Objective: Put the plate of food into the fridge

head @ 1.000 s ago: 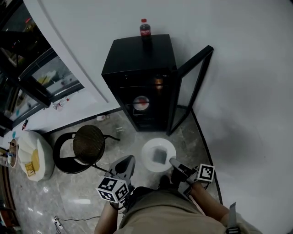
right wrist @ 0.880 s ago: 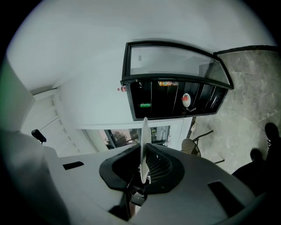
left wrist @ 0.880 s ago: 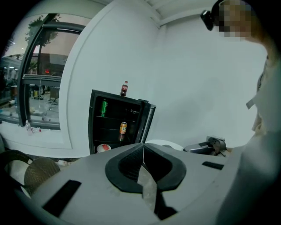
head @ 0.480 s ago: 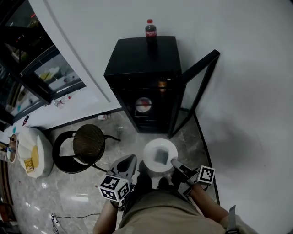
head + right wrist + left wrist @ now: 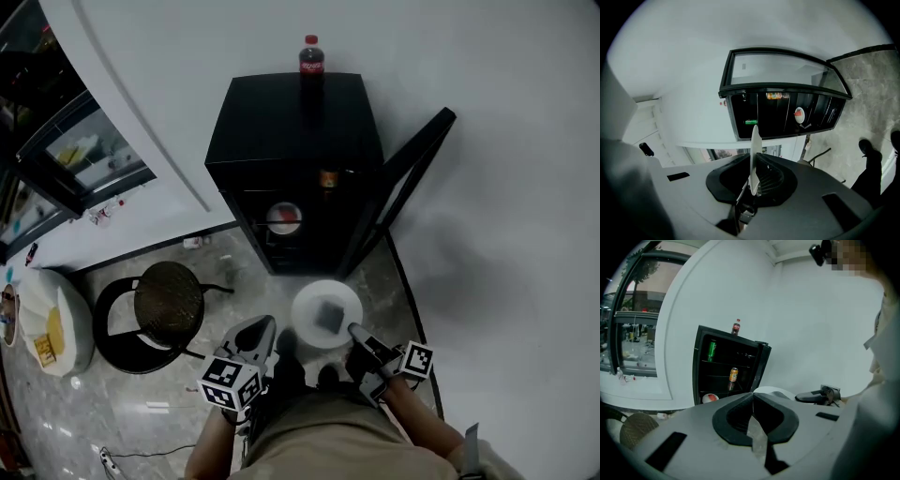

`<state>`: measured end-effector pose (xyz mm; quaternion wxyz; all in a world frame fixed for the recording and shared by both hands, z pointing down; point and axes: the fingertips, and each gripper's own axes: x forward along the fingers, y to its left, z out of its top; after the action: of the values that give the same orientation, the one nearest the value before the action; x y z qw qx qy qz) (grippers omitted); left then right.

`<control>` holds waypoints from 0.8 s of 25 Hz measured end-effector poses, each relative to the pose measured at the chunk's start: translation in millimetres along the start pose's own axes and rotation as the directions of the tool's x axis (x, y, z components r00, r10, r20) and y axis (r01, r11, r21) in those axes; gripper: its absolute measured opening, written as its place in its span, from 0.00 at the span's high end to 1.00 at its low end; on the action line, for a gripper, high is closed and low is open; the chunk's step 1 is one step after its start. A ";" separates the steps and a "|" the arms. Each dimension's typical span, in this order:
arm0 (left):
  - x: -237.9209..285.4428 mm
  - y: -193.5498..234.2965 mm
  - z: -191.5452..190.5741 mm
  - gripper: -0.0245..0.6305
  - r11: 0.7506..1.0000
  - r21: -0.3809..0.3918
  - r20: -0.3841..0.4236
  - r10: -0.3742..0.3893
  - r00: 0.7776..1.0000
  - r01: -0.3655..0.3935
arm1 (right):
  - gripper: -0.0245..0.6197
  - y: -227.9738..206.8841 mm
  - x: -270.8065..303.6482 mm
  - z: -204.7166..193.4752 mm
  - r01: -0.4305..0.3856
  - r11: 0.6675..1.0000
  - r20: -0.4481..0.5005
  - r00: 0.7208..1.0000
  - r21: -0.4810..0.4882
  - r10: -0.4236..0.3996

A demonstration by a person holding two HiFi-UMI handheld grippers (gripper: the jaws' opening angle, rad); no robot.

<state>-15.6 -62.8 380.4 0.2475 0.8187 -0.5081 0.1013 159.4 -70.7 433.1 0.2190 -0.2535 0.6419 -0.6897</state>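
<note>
In the head view one white plate [image 5: 305, 317] is held by its near rim in the right claw [image 5: 355, 331], low in front of the black fridge [image 5: 281, 122]. The fridge's glass door [image 5: 401, 183] stands open to the right, and the plate is outside the fridge. A dark grey square of food [image 5: 328, 317] on the plate is seen from this view alone. In the right gripper view the plate is shown edge-on as a thin white blade, with the jaws closed upon it. The left claw [image 5: 263, 328] is seen near the plate but apart from it. In the left gripper view its jaws are brought together with nothing between them.

One cola bottle [image 5: 311, 54] is stood on the fridge top. Two cans are counted inside. An orange can [image 5: 327, 178] shows in all three views, while a green can [image 5: 712, 348] on the upper shelf is made out only in the two gripper views. One red-and-white round item [image 5: 284, 217] is set on a lower shelf. One round stool [image 5: 169, 298] is placed on the marble floor [image 5: 375, 281], left of the fridge.
</note>
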 end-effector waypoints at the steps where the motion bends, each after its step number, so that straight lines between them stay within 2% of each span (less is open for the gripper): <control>1: 3.3 6.2 1.7 0.95 1.000 0.000 -0.005 -0.006 1.000 0.006 | 0.91 -0.4 5.8 1.4 -0.002 1.000 0.008 1.000 0.004 0.002; 8: 20.3 51.3 9.8 0.95 1.000 -0.001 -0.020 -0.028 0.999 0.028 | 0.91 -12.7 44.3 9.2 0.012 0.999 0.068 0.998 0.039 -0.015; 12: 27.0 73.5 11.7 0.95 0.999 -0.001 -0.033 -0.039 0.999 0.039 | 0.91 -21.5 64.5 12.7 0.021 0.999 0.088 0.996 0.024 -0.023; 20: 47.2 101.8 9.3 0.95 0.998 0.017 -0.068 -0.063 0.996 0.064 | 0.91 -40.2 90.5 27.2 -0.010 1.000 0.123 0.992 0.017 0.007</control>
<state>-84.3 -141.2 422.8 0.2599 0.8329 -0.4721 0.1257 107.3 -145.3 480.7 0.2632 -0.2908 0.6223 -0.6775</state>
